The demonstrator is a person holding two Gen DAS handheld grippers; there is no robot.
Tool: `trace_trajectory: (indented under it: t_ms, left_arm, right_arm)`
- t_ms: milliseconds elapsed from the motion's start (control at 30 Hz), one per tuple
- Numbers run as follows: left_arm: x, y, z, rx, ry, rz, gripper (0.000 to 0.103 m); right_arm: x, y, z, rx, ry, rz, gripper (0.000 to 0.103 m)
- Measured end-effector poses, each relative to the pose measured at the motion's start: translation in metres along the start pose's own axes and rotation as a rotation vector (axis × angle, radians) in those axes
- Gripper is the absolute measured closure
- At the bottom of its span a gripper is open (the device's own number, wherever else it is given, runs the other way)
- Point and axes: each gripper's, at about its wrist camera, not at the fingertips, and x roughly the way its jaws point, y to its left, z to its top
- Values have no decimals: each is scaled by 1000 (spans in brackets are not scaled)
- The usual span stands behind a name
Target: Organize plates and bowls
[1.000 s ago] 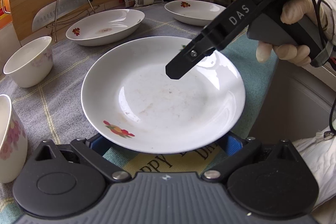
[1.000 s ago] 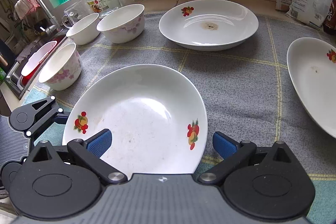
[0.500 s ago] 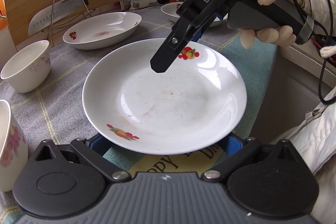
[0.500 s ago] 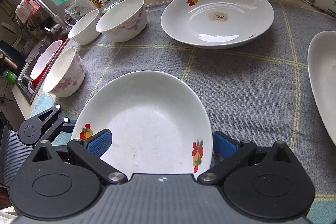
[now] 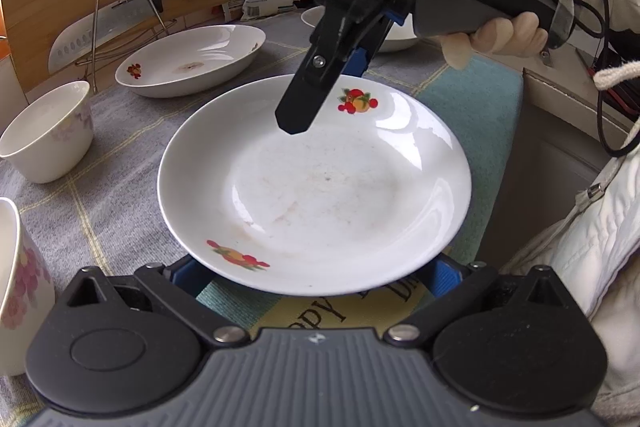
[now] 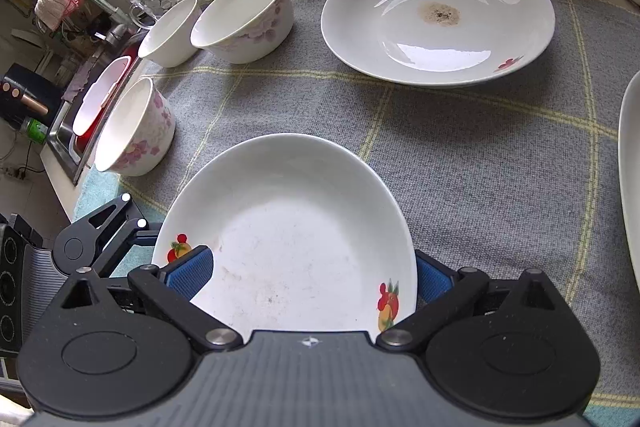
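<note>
Grey checked cloth [image 6: 460, 155] covers the counter. Fruit-print plate [image 5: 316, 187] lies flat on it, near the edge. A second, stained plate [image 6: 438, 15] sits farther back; floral bowls [image 6: 244, 19] stand on the cloth's other side. Left gripper [image 5: 316, 273]: jaws spread, the plate's near rim between them. Right gripper [image 6: 308, 269]: jaws spread, straddling the opposite rim.
</note>
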Motion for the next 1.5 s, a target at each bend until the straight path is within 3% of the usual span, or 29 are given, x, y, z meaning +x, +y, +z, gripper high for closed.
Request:
trace_trajectory:
  t_ms: [433, 867, 1500]
  left_arm:
    - [1, 1, 2, 8, 11, -4, 0]
    - [-1, 1, 7, 20, 33, -5, 2]
    - [3, -13, 54, 37, 34, 4, 2]
  right_arm:
    - [1, -3, 5, 16, 51, 53, 0]
    - [1, -1, 3, 3, 65, 44, 0]
    - [-39, -18, 6, -18, 17, 44, 0]
